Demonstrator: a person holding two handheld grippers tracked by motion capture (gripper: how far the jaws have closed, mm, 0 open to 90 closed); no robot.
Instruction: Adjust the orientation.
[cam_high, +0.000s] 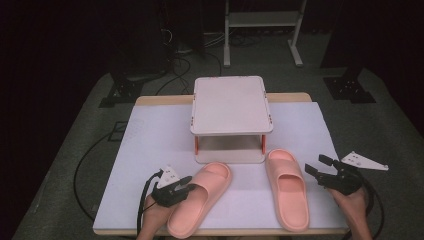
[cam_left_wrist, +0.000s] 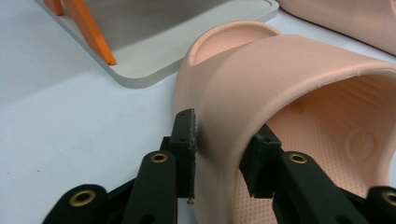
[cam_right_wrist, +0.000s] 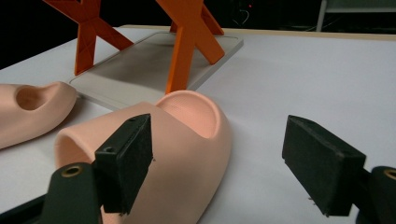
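Two pink slippers lie on the white tabletop (cam_high: 150, 145) just in front of the small two-tier rack (cam_high: 231, 107), toes toward it; left slipper (cam_high: 200, 197) slants, heel toward the person; left tongs (cam_high: 186, 189) are clamped across its strap edge, one jaw outside, one inside; right slipper (cam_high: 287, 195) runs near straight, w/ right tongs (cam_high: 316, 166) agape just beside its outer side, holding nothing; judged next: right tongs move inward, across slipper's long axis.

Beyond the white table (cam_high: 150, 145) lies a grey carpeted floor (cam_high: 75, 130) — black cables (cam_high: 185, 65) trail across it, near a white metal frame (cam_high: 262, 20) and dark stand bases (cam_high: 348, 87).
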